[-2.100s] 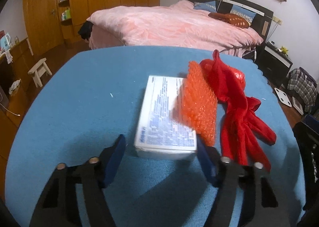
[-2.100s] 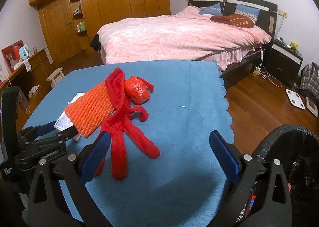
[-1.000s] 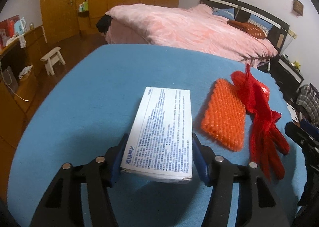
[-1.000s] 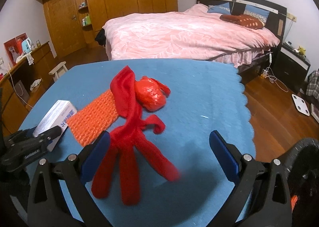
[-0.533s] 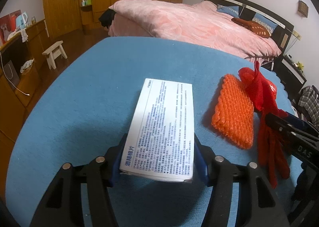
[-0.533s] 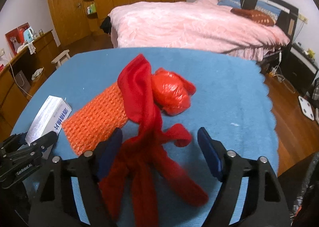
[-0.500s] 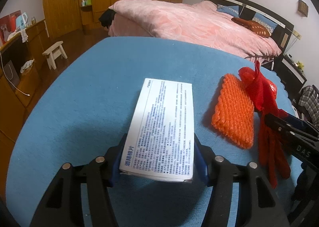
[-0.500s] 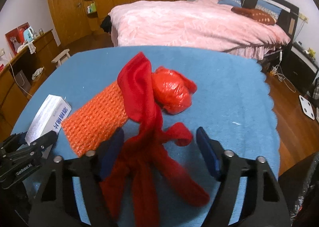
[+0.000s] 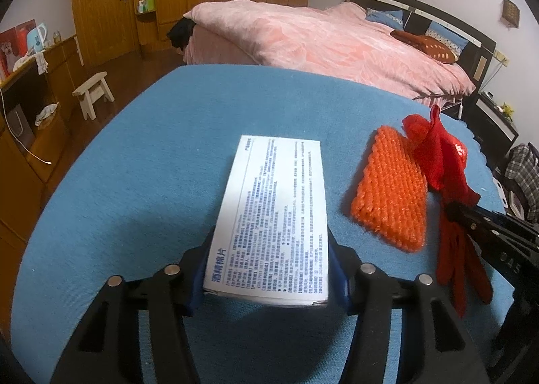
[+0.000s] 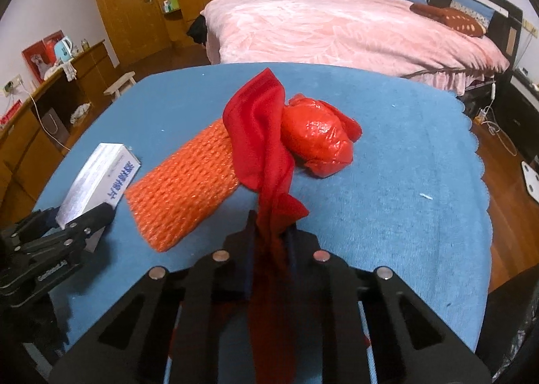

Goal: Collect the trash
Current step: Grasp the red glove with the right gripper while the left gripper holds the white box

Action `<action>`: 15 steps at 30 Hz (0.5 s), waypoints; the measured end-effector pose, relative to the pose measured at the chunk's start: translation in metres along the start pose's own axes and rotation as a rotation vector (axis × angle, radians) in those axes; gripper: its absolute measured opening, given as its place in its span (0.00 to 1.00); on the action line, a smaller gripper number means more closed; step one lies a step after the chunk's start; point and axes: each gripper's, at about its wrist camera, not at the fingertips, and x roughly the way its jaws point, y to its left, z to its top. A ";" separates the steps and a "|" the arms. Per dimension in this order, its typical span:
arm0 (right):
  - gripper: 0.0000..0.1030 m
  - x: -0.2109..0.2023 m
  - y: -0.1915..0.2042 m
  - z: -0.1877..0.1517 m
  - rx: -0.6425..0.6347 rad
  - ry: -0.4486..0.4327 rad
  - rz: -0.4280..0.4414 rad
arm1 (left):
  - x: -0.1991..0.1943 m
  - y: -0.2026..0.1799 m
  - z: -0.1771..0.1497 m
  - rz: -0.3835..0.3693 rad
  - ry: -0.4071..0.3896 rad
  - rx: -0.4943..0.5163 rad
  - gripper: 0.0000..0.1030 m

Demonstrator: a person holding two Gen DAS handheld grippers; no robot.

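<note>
- The box [image 9: 273, 215] lies on the bench [image 9: 161, 134], its near end between the fingers of the left hand-held gripper [image 9: 269, 272].
- The mesh sleeve [image 9: 390, 192] lies just right of the box.
- The cloth [image 10: 262, 134] drapes over the sleeve's far right end, its near end between the closed fingers of the right hand-held gripper [image 10: 269, 245].
- The plastic bag [image 10: 320, 138] sits just right of the cloth, touching it.
- The bed [image 10: 337, 26] stands beyond the bench's far edge.
- The stool [image 9: 94, 94] stands on the floor, far left.
</note>
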 end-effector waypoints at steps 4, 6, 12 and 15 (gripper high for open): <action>0.15 -0.018 0.001 -0.001 0.000 -0.028 0.023 | -0.013 -0.004 -0.001 -0.011 -0.026 -0.010 0.55; 0.15 -0.027 0.001 0.000 0.005 -0.039 0.034 | -0.019 -0.008 -0.001 -0.016 -0.038 -0.003 0.54; 0.15 -0.052 -0.001 -0.002 0.024 -0.071 0.060 | -0.041 -0.016 0.005 -0.035 -0.069 -0.003 0.54; 0.15 -0.066 -0.002 -0.003 0.040 -0.091 0.075 | -0.051 -0.022 0.008 -0.048 -0.087 0.003 0.54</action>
